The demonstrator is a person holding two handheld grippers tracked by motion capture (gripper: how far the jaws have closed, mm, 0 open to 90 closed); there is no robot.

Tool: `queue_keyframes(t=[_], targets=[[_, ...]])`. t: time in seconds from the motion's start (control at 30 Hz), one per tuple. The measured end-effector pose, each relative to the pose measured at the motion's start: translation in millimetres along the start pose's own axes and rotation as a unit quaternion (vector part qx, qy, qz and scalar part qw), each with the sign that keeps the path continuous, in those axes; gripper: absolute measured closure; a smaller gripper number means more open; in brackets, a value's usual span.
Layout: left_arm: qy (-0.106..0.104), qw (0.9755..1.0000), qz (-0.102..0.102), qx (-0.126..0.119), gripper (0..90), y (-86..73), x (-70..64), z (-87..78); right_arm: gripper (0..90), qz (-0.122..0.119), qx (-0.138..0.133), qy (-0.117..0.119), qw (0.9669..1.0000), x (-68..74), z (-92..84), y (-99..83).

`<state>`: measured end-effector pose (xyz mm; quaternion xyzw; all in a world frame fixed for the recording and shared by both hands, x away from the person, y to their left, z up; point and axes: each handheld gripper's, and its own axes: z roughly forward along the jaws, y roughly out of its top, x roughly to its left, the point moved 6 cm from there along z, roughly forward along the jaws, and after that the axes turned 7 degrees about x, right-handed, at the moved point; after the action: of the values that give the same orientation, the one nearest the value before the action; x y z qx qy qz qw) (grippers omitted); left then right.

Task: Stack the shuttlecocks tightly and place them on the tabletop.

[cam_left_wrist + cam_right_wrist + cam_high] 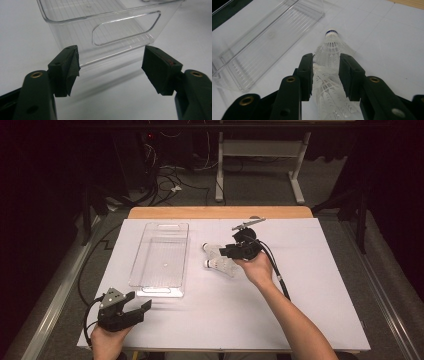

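- The bench (pixel 300 320), under a white sheet, carries everything within easy reach of both hands.
- A clear plastic bin (pixel 161 260) lies lengthwise left of centre, empty, its open top upward; judging by that, it waits to receive the shuttlecocks. In the left gripper view its handle cut-out faces the camera just beyond the jaws.
- The left hand-held gripper (pixel 142 306) rests near the bench's front left corner, jaws wide apart with nothing between them, pointing at the bin's near end, probably ready to steady it.
- The right hand-held gripper (pixel 226 251) reaches in right of the bin, over two white shuttlecocks.
- The nearer shuttlecock (pixel 327 87) lies on the sheet between this gripper's jaws, which stand narrow, close alongside the feather skirt; whether the pads actually press on it I cannot tell.
- The farther shuttlecock (pixel 332 43) lies just beyond, cork tip pointing away, its skirt overlapping the first.
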<state>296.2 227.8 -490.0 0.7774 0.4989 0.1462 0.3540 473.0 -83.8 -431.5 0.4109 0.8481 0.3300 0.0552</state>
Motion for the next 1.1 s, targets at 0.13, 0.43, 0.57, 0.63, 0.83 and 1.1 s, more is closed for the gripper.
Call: queue_keyframes(t=[0.13,0.43,0.57,0.63,0.83,1.1], targets=[[0.0,1.0,0.0,0.0,31.1,-0.5,-0.1,-0.9,64.7,-0.002,0.003,0.0,1.0,1.8,2.3,2.4],[-0.001,1.0,-0.001,-0.001,31.2,-0.3,0.0,-0.3,64.7,0.002,0.017,-0.004,0.9999,1.5,13.0,7.4],[-0.001,1.0,-0.002,-0.001,31.2,-0.3,0.2,-0.5,64.7,0.003,0.023,-0.006,0.9997,0.6,17.0,7.5],[0.0,1.0,-0.001,-0.001,31.3,-0.5,0.3,-0.9,64.7,0.003,0.026,-0.007,0.9996,0.5,19.1,7.8],[0.001,1.0,-0.002,-0.001,31.2,-0.5,0.5,-0.9,64.6,-0.003,0.029,-0.003,0.9996,5.7,25.8,13.6],[-0.001,1.0,0.002,0.0,31.3,-0.5,0.0,-0.5,64.7,0.0,0.051,-0.003,0.9987,8.7,37.1,13.8]])
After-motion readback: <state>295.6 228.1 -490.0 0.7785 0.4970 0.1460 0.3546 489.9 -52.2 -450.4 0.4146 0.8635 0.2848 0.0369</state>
